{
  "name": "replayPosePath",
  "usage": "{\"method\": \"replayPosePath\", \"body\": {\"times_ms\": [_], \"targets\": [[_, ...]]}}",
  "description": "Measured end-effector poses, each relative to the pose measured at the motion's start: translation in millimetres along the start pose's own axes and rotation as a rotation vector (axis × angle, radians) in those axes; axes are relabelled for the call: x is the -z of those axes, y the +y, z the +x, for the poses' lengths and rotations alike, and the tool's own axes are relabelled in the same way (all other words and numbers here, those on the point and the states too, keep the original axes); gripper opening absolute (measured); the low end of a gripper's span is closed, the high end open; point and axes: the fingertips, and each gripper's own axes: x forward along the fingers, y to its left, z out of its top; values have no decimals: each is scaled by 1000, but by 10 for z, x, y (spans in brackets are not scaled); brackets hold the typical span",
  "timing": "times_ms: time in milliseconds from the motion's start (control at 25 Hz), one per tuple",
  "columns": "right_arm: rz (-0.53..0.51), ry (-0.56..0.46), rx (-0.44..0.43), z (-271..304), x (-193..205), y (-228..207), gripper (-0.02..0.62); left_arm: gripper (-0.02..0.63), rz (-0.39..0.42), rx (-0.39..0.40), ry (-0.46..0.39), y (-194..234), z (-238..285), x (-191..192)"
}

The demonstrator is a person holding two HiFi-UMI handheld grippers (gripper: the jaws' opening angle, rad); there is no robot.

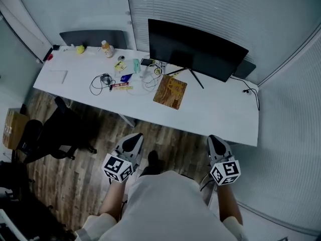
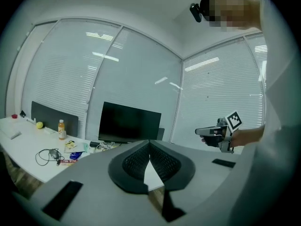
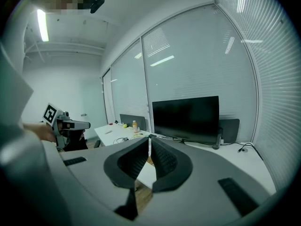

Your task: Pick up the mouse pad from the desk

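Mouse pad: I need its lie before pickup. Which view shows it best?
The head view: the brown mouse pad lies whole on the white desk before the monitor. The left gripper and right gripper hide that desk area in their own views; no pad shows.

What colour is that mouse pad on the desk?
Brown, with a lighter yellowish pattern on it. The mouse pad shows best in the head view.
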Motion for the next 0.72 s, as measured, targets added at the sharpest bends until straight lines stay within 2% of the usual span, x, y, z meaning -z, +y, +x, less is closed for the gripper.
{"method": "replayPosePath", "body": {"times_ms": [400,720], "targets": [[23,19,79,602,-129,112,37,18,26,120,55,650,445,-78],[49,77,121,856,-93,28,37,18,14,159,104,939,874,-36]]}}
